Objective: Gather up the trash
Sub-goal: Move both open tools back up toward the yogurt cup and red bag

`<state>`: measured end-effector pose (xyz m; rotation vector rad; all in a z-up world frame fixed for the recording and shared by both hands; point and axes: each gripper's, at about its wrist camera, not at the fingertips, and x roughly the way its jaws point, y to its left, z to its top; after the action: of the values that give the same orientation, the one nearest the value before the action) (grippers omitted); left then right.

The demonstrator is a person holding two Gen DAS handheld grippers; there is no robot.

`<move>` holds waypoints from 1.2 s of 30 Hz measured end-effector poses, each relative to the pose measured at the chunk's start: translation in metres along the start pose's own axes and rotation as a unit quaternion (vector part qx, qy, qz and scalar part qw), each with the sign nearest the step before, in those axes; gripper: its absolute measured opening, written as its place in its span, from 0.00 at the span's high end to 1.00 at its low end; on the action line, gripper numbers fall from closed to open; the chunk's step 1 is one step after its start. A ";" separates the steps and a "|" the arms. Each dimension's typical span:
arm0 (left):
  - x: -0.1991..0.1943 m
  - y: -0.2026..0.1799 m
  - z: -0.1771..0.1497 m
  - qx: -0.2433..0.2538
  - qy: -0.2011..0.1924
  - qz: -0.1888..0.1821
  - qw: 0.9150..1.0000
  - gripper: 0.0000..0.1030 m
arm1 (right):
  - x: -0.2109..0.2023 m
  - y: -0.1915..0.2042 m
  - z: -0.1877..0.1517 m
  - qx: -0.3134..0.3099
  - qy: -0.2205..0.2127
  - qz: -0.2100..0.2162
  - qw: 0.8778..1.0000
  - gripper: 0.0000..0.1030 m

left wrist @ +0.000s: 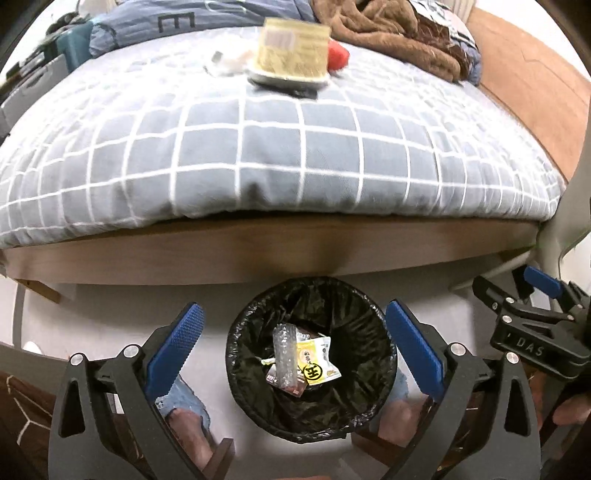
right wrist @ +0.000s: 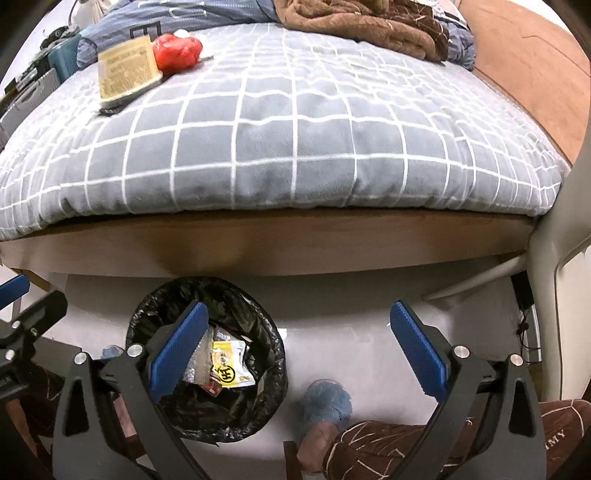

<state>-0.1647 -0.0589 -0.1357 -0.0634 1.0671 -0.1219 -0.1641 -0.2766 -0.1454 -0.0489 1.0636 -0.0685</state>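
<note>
— Both grippers are hanging wide apart, aren't they? Left gripper (left wrist: pixel 295 347) is gaping right over the bin (left wrist: pixel 236 354), nothing lying between its blue pads (left wrist: pixel 173 350).

— Right gripper (right wrist: pixel 295 350) is standing released too, gripping nothing, hovering over pale floor beside the bin.

— Wrappers (left wrist: pixel 317 363) are lying inside the black liner, a yellow packet (right wrist: pixel 231 363) sitting on top.

— And more trash is waiting up on the checked bedspread (left wrist: pixel 295 147): a tan tub (left wrist: pixel 291 48) is sitting well back from the near edge, with a red wrapper (right wrist: pixel 177 51) touching it and a crumpled white scrap (left wrist: pixel 225 62) just beside.

— A brown blanket (right wrist: pixel 362 26) is bunching at the far end
</note>
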 end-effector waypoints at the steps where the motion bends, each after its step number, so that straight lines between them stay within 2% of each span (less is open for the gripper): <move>1: -0.005 0.002 0.002 -0.003 -0.004 0.000 1.000 0.06 | -0.003 0.001 0.001 -0.001 -0.003 0.000 1.000 0.08; 7: -0.030 0.014 0.013 -0.024 -0.020 -0.010 0.999 0.06 | -0.031 0.014 0.014 -0.018 -0.043 0.006 0.999 0.08; 15: -0.056 0.025 0.031 -0.026 -0.054 0.003 0.998 0.06 | -0.061 0.021 0.031 -0.028 -0.089 0.013 0.996 0.08; 24: -0.064 0.029 0.084 -0.015 -0.095 0.018 0.995 0.06 | -0.069 0.033 0.079 -0.040 -0.120 0.030 0.992 0.08; 32: -0.042 0.025 0.140 -0.022 -0.100 0.001 0.995 0.06 | -0.058 0.019 0.135 -0.029 -0.125 0.034 0.991 0.08; 36: -0.025 0.013 0.165 -0.006 -0.105 0.016 0.994 0.06 | -0.048 0.005 0.160 -0.019 -0.125 0.041 0.991 0.08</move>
<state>-0.0313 -0.0439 -0.0362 -0.0680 0.8592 -0.0792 -0.0468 -0.2663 -0.0263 -0.0478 0.8158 0.0316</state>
